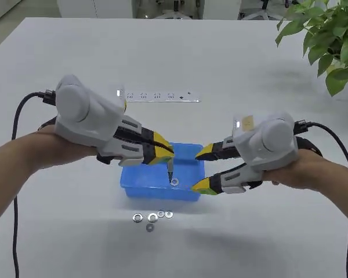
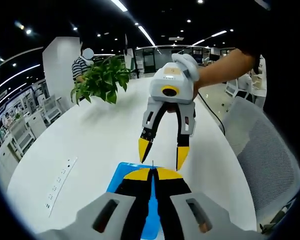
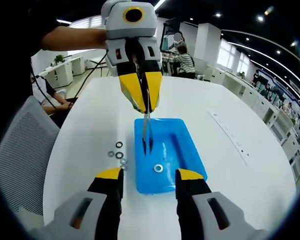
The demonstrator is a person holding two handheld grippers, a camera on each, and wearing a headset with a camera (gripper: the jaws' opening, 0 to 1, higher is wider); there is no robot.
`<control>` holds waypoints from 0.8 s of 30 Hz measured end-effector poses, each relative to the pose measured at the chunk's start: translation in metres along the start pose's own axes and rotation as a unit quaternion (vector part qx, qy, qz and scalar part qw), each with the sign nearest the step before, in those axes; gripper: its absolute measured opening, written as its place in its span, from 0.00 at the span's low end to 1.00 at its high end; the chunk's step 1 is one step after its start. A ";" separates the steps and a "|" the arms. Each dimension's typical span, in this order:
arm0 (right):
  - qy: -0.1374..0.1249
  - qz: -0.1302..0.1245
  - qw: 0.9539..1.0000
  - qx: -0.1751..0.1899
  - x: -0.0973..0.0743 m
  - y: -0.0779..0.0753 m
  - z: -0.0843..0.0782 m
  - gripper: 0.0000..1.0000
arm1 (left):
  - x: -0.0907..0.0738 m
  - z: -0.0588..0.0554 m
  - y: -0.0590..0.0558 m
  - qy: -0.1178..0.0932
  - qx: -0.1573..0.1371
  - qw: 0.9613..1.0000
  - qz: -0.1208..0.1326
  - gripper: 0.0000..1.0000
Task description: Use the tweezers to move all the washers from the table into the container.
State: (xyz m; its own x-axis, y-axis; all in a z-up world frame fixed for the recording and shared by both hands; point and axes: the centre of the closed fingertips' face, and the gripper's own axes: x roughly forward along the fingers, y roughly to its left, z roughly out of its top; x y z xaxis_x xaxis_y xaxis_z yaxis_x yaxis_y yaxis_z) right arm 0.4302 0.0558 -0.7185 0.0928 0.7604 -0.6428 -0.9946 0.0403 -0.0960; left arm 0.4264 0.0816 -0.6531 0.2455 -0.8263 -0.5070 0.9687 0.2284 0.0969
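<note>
white table (image 1: 220,63): blue rectangular plastic container (image 1: 162,192) is set centrally. left gripper (image 1: 166,152) is clamped on thin metal tweezers (image 1: 170,168) above it; right gripper (image 1: 196,171) is held apart. small flat metal washers (image 1: 152,218) are scattered just nearside: likely light, slippery, best pinched across the ring.

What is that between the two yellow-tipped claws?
In the head view: the blue container, one washer inside it, and tweezers hanging tip-down over it from the shut left gripper. The right gripper is open.
</note>
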 end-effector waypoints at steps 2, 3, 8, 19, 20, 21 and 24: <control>-0.002 -0.002 1.000 0.003 -0.002 0.002 -0.001 0.46 | -0.001 0.001 0.000 -0.002 -0.005 1.000 0.001 0.06; -0.003 -0.002 1.000 0.007 -0.003 0.003 -0.002 0.47 | -0.002 0.002 -0.001 -0.003 -0.005 1.000 0.002 0.06; -0.002 -0.006 1.000 0.011 -0.007 0.009 -0.007 0.51 | -0.007 0.004 -0.006 -0.003 -0.004 1.000 0.002 0.06; -0.004 -0.013 1.000 0.022 -0.014 0.019 -0.011 0.58 | -0.013 0.009 -0.020 -0.007 -0.004 1.000 -0.004 0.06; -0.004 -0.013 1.000 0.022 -0.014 0.020 -0.011 0.59 | -0.013 0.009 -0.021 -0.007 -0.006 1.000 -0.006 0.06; -0.004 -0.012 1.000 0.022 -0.015 0.021 -0.012 0.59 | -0.013 0.009 -0.022 -0.007 -0.006 1.000 -0.007 0.06; -0.006 -0.013 1.000 0.024 -0.015 0.022 -0.012 0.60 | -0.012 0.008 -0.027 -0.007 -0.007 1.000 -0.010 0.06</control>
State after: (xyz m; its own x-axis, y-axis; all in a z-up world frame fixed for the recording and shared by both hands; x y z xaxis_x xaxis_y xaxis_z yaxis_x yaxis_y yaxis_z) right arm 0.4071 0.0374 -0.7199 0.1178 0.7669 -0.6308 -0.9930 0.0910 -0.0748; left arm 0.3980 0.0814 -0.6432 0.2265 -0.8374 -0.4975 0.9729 0.2187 0.0748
